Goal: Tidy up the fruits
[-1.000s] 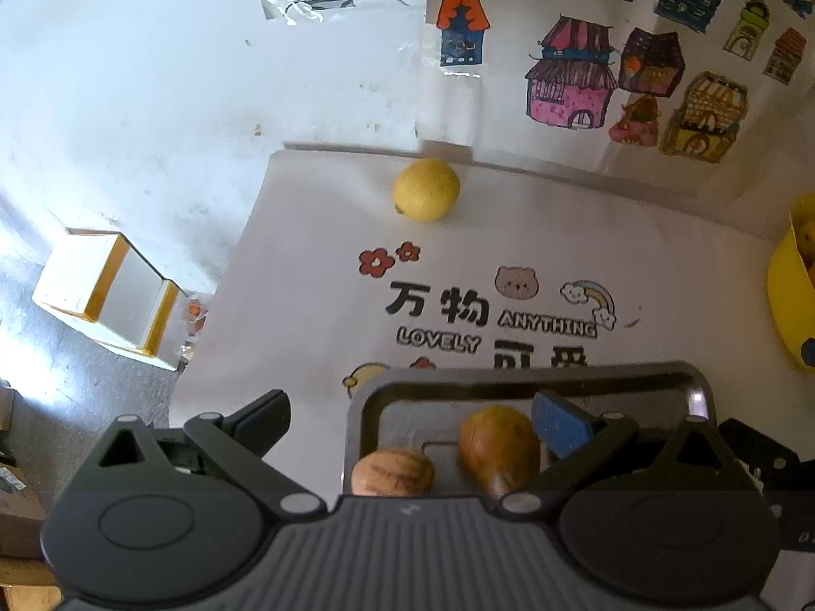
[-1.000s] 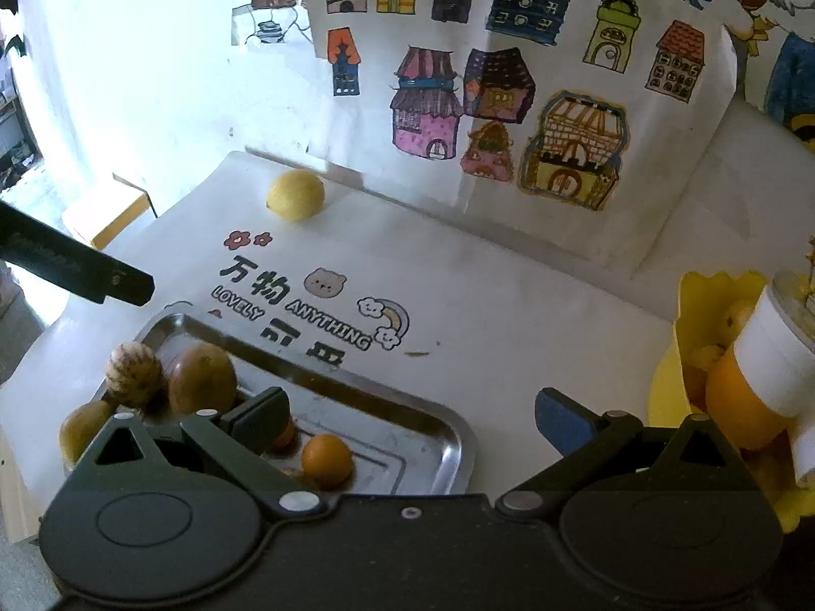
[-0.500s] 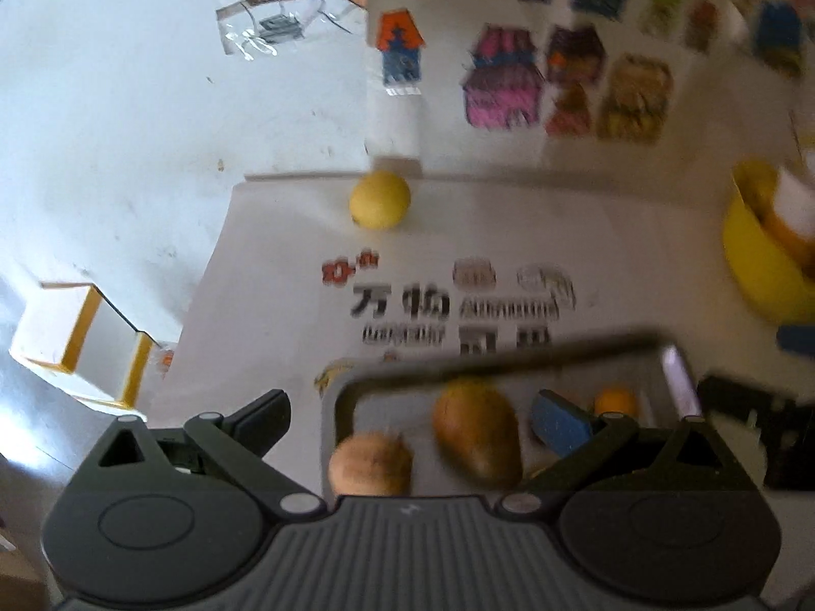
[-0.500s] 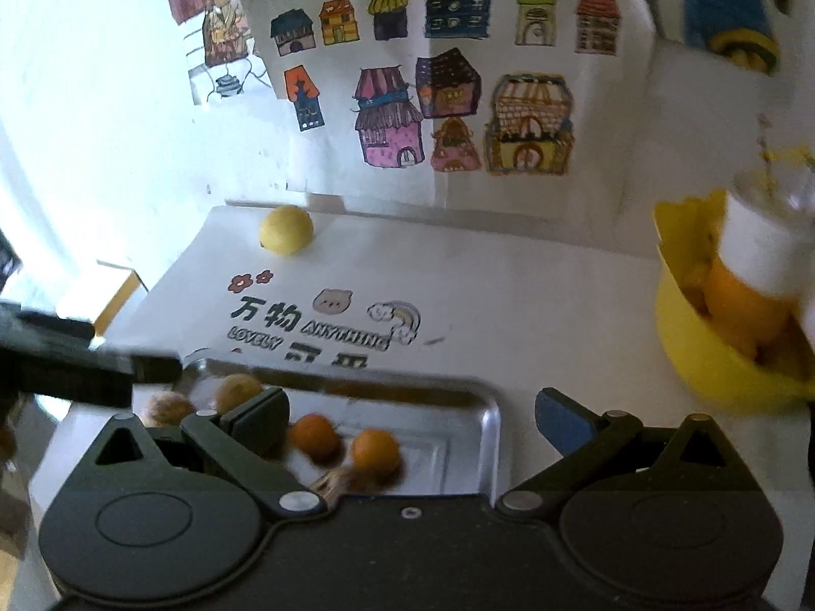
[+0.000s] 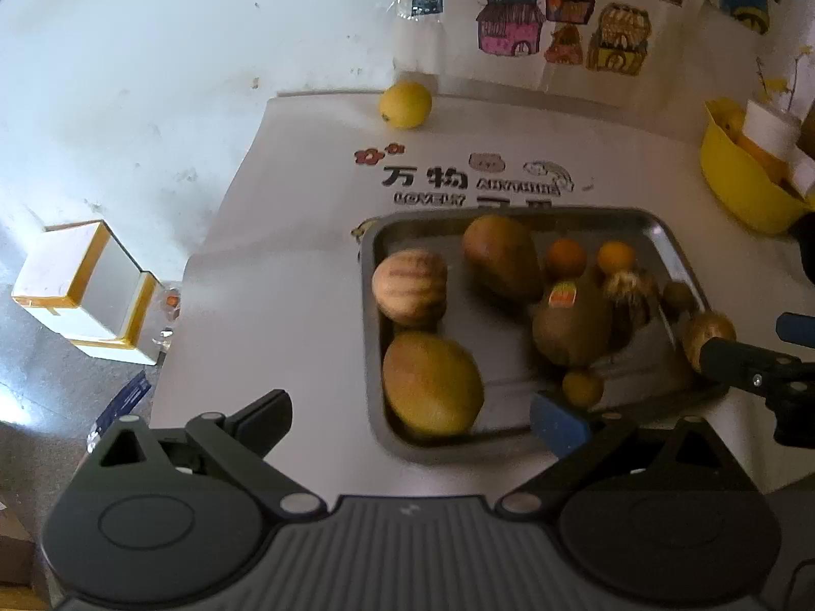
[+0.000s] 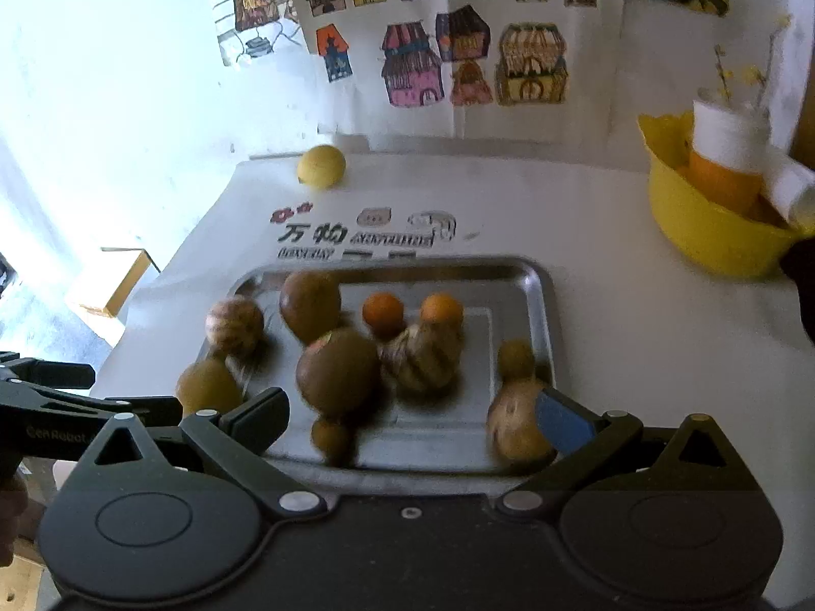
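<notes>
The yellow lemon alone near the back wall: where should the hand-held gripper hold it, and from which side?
Grip the lemon across its round middle, coming from above or the front. It lies alone on the white mat with free space left and right for the fingers; the wall close behind likely blocks a rear approach.

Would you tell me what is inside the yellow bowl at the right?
The yellow bowl holds an orange fruit under a white paper roll; anything deeper is hidden.

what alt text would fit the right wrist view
An open tool hovers over a metal tray of mixed fruit on a white table. A lemon sits alone at the back, a yellow bowl to the right.
</notes>
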Demonstrator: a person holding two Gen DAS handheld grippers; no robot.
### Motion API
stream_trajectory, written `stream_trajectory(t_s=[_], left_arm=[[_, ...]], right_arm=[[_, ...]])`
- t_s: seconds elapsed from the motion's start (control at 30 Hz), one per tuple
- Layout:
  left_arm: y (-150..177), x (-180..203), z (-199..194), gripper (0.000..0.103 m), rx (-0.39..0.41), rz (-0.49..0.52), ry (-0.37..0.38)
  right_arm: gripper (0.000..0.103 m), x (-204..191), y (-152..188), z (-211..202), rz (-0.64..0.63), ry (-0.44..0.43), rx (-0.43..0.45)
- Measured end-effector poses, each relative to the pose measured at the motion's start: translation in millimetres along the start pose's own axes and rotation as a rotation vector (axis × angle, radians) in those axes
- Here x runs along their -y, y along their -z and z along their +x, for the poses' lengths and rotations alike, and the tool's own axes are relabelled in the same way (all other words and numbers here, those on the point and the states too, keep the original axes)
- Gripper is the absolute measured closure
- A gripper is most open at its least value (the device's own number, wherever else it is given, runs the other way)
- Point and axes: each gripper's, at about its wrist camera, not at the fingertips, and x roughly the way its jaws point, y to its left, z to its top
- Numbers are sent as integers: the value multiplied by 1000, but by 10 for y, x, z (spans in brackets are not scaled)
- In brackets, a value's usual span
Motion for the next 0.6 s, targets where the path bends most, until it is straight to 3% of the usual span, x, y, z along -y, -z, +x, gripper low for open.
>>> stream_trajectory(t_s=[0.3,0.6], left_arm=[[252,-62,-60,1,-22,-22,31],[347,-90,-51,0,-45,-48,46]], right_arm=[[1,-69,267,-14,24,5,-58],[1,-59,322,29,27,3,-88]])
